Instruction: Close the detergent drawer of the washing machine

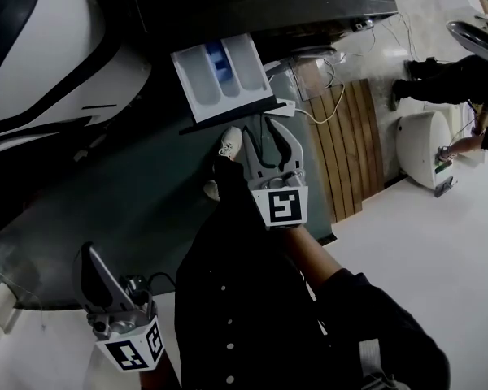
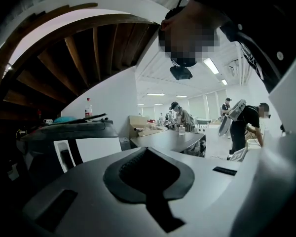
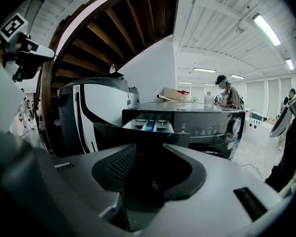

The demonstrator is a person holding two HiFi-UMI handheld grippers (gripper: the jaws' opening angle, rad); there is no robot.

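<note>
Fingers (image 3: 117, 169) of right gripper (image 1: 275, 130) parted, empty, near open drawer (image 1: 224, 75); left gripper (image 2: 145, 151) clenched, empty; risk: off-centre shove could skew, jam drawer.

Bright ceiling strip lights (image 3: 266, 28), glare on pale floor (image 1: 423, 250), dark shadowed foreground, heavy fisheye bending at edges.

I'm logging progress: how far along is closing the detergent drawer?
Nothing looks done: the detergent drawer is pulled out of the washing machine, its compartments showing. In hand: the right gripper points at the drawer front, jaws apart, not touching it. The left gripper hangs low, aside. Left: push the drawer in.
</note>
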